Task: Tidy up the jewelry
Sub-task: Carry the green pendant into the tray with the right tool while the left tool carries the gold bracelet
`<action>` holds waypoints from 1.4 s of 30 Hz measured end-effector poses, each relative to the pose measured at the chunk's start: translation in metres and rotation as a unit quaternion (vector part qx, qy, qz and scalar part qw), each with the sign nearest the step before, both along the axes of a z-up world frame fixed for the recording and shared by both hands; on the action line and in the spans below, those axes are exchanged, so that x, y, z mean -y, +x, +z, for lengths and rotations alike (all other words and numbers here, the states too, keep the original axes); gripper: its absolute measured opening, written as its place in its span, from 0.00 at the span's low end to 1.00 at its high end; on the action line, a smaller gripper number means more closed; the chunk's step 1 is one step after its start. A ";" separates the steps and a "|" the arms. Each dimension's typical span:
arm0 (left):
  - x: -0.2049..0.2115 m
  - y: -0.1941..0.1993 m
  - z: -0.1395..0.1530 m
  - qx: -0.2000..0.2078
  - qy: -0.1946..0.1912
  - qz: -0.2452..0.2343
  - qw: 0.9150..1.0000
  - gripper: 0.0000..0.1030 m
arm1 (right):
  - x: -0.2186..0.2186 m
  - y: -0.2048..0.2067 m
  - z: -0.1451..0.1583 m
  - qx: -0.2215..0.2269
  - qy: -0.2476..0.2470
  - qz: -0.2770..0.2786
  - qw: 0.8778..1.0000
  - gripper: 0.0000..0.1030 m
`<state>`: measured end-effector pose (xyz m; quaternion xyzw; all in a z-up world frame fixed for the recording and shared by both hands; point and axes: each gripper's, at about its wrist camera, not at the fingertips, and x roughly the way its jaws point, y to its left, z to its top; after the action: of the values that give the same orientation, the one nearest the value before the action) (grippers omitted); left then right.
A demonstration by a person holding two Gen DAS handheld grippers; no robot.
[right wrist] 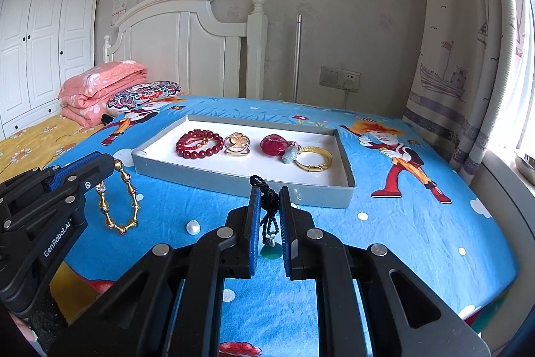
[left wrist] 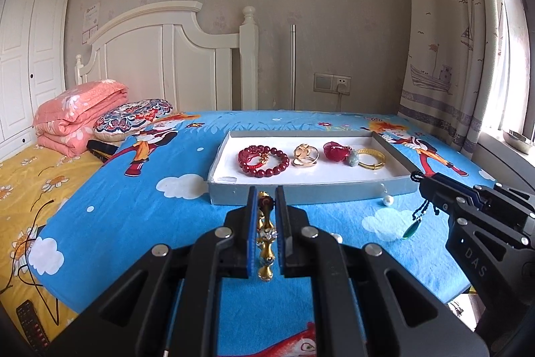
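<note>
Both grippers are loaded and held just short of the tray's (left wrist: 311,189) near wall, so the step in hand looks like carrying the last pieces in. The left gripper (left wrist: 266,213) is nearly closed on a gold bracelet (right wrist: 117,199), a loop of slim bamboo-shaped metal links with a small sparkly bead; it hangs from the pads above the blue bedsheet (right wrist: 401,240). The right gripper (right wrist: 267,209) is pinched almost as far on a black braided cord (right wrist: 269,206), from which a green oval pendant (left wrist: 410,231) dangles, glossy and flat.

The tray is a shallow grey cardboard box with a white floor, lying near the middle of the bed. Inside, from left to right, are a red bead bracelet (left wrist: 264,160), round and polished, a gold ring-like piece (left wrist: 306,156), a translucent red ornament (left wrist: 336,151) and a plain gold bangle (left wrist: 371,158) with a pale stone touching it.

Next, each piece likely needs lifting over the near wall and lowering onto bare floor; the front strip and left end look free. A loose pearl (right wrist: 193,227) is on the sheet near the tray's front wall, still to collect.
</note>
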<state>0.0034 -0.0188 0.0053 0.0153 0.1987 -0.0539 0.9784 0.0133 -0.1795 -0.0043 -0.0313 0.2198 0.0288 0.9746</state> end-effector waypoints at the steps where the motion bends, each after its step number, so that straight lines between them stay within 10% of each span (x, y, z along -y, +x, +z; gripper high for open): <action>1: 0.000 0.000 0.000 0.000 0.000 0.000 1.000 0.09 | 0.000 0.000 0.000 0.000 0.001 0.000 1.000 0.11; 14: 0.010 0.024 0.011 -0.012 0.002 -0.017 1.000 0.09 | 0.002 0.022 0.013 0.007 0.011 -0.001 1.000 0.11; 32: 0.028 0.174 0.071 -0.039 0.001 0.010 0.999 0.09 | 0.014 0.143 0.058 -0.010 0.011 -0.013 1.000 0.11; 42: 0.033 0.216 0.034 -0.083 0.031 0.041 0.995 0.09 | 0.012 0.181 0.027 -0.055 -0.019 -0.028 0.998 0.11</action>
<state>0.2194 -0.0521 0.0390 0.0326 0.2814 -0.0089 0.9590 0.1947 -0.1915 0.0227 -0.0426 0.2741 -0.0008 0.9608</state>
